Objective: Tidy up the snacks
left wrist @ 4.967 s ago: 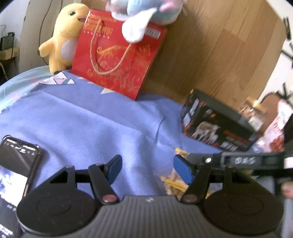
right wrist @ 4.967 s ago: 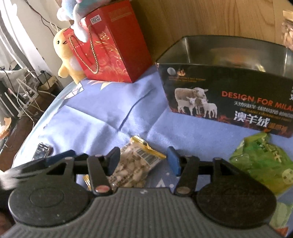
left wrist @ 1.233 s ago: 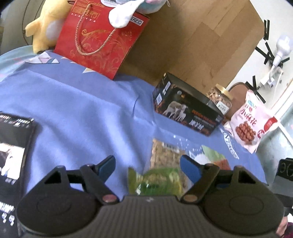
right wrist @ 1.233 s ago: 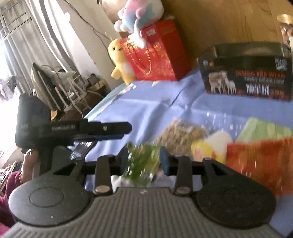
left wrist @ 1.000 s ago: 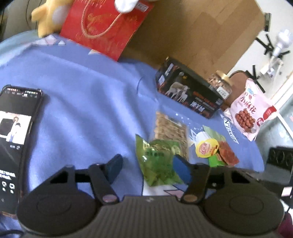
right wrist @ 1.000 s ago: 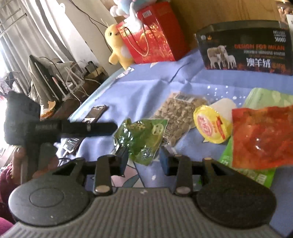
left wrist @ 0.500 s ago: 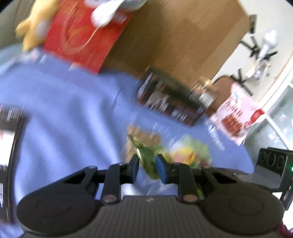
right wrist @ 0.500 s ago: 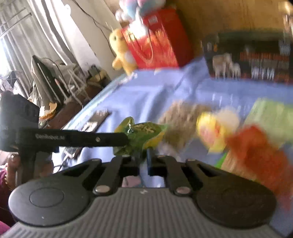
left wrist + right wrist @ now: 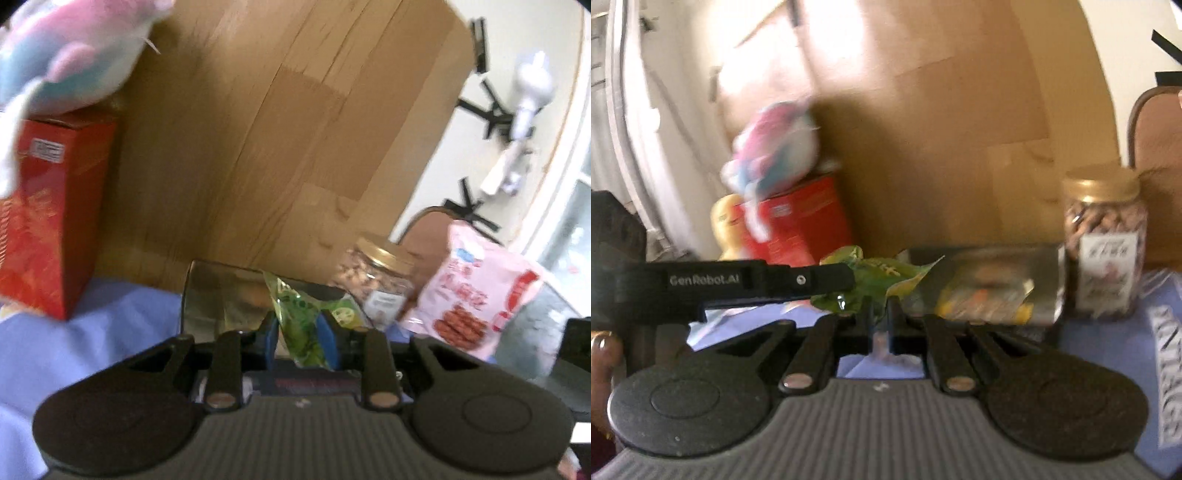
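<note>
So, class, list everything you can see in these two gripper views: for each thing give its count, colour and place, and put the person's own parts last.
green snack packet: one, green, held up in front of the open tin
open tin: one, silvery inside, on the blue cloth, snacks inside
nut jar: one, clear with gold lid, right of the tin
pink snack bag: one, pink, right of the jar
red gift bag: one, red, left, against the wooden board
pastel plush: one, pink and blue, atop the red bag
yellow plush: one, beside the red bag
blue cloth: one, underneath
left gripper: clamps the packet
right gripper: pinches the packet's edge
hand: one, far left
</note>
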`<state>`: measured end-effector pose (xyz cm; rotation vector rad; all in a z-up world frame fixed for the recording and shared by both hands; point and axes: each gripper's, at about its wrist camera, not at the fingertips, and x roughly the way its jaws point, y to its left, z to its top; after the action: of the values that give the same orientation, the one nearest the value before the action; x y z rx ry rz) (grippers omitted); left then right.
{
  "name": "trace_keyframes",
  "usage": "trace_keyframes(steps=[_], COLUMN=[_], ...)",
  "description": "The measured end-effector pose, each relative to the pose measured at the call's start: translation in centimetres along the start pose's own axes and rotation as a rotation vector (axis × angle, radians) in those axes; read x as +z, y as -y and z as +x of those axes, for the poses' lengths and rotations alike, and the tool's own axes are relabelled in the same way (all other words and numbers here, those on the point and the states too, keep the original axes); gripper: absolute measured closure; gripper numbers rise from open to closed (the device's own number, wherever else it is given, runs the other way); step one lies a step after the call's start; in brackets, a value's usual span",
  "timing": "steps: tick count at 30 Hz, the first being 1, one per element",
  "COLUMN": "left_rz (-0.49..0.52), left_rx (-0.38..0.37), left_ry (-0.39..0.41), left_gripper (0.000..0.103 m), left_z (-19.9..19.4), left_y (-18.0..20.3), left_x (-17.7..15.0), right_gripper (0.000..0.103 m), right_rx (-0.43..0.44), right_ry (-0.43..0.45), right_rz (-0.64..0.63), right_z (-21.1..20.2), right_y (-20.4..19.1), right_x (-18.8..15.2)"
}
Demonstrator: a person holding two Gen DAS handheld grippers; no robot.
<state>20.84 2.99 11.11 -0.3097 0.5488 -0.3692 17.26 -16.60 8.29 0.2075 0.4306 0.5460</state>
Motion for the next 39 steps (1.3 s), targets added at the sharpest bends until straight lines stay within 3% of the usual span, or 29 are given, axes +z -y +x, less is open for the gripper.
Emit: trace_keyframes(steps=[3, 6, 9, 13, 19, 21, 24, 31, 39], left_rz=[-0.002, 0.011, 0.021, 0.031, -0.007, -0.031, -0.072, -0.074, -0.020], left_rx=[0.069, 0.139, 0.129, 0.111, 0.016, -0.001, -0.023, -0.055, -0.047], left_ry=[-0.027, -0.062, -0.042, -0.005, -0.081, -0.106, -0.141, -0.189, -0.188], left_gripper=[0.075, 0.066, 0.062, 0.059, 0.055, 0.053, 0.048, 0.045, 0.045], left_z=[3.2, 4.6, 2.8, -1.6, -5.8, -6.3, -6.6, -6.5, -5.1], left_y=[-0.7, -1.4, -1.7, -1.9, -1.8, -1.6, -1.8, -1.3, -0.6], left_x=[0.3, 0.0, -0.8, -2.7, -8.1, -9.9, -11.3, -12.8, -14.2], right_gripper=[0.092, 0.084, 0.070, 0.069, 0.065, 0.064, 0.062, 0.062, 0.061], right_rx=[-0.039, -0.058, -0.042, -0.012, 0.128, 0.168, 0.176, 0.012, -0.036], right_ry=[-0.030, -0.050, -0.021, 0.009, -0.025, -0.046, -0.082, -0.163, -0.228], right_rz=[0.002, 0.022, 0.047, 0.104, 0.220, 0.186, 0.037, -0.286, -0.278], right_z=[2.9, 4.3, 3.0, -1.4, -7.8, -8.6, -8.8, -6.9, -4.5], right_y=[1.1, 2.0, 2.4, 3.4, 3.8, 2.2, -1.5, -6.7, -5.8], right_x=[0.3, 0.0, -0.5, -2.0, -7.6, -9.2, -10.8, -12.5, -13.3])
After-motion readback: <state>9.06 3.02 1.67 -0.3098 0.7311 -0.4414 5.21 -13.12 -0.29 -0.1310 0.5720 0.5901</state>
